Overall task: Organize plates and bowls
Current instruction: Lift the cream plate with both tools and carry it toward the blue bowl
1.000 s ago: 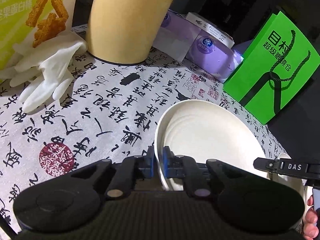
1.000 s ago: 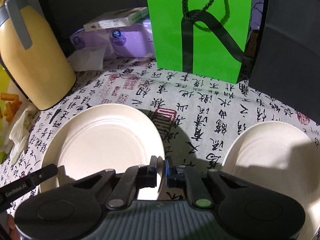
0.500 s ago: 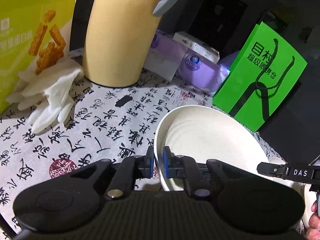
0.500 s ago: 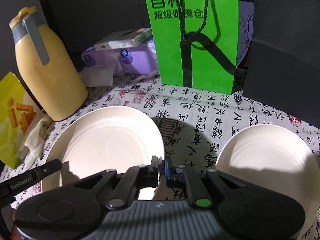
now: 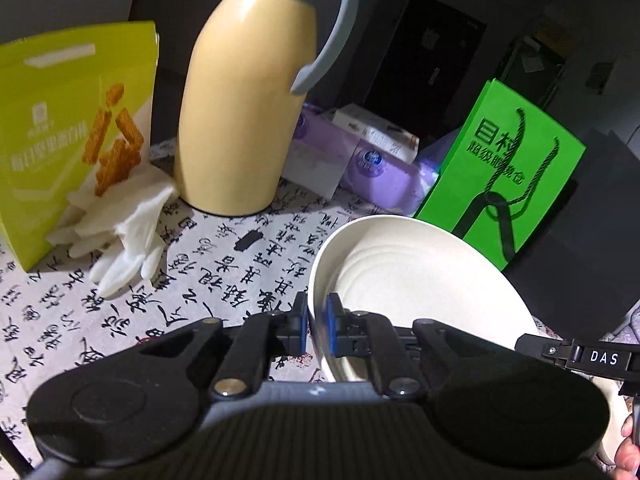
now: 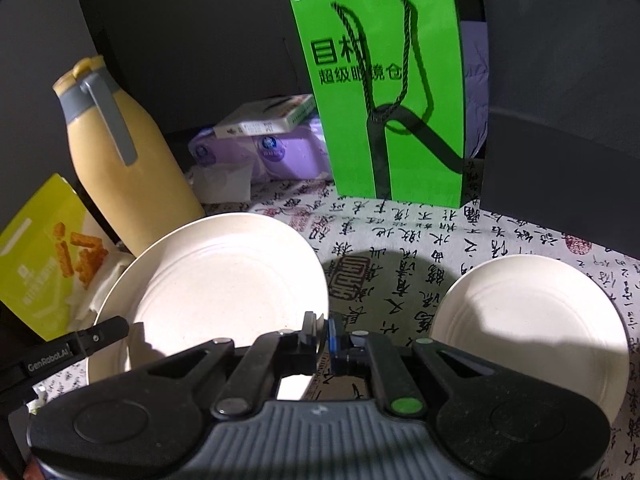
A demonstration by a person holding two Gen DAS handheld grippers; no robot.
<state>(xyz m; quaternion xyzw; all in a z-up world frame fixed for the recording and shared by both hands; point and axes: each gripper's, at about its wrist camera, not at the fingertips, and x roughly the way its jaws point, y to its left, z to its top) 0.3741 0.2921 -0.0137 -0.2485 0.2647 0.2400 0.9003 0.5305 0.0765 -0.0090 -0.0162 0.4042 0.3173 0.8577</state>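
Calligraphy-print tablecloth (image 6: pixel 400 248), cream plate (image 6: pixel 224 280), green bag (image 6: pixel 384 92), dark room.

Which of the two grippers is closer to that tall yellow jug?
The left gripper. It grips the plate on the rim facing the jug. The right gripper grips the opposite rim, with the plate between it and the jug.

Dim room, hard light from above-front; sharp shadows on tablecloth (image 6: pixel 400 240), fisheye bend and dark corners, slight blur.
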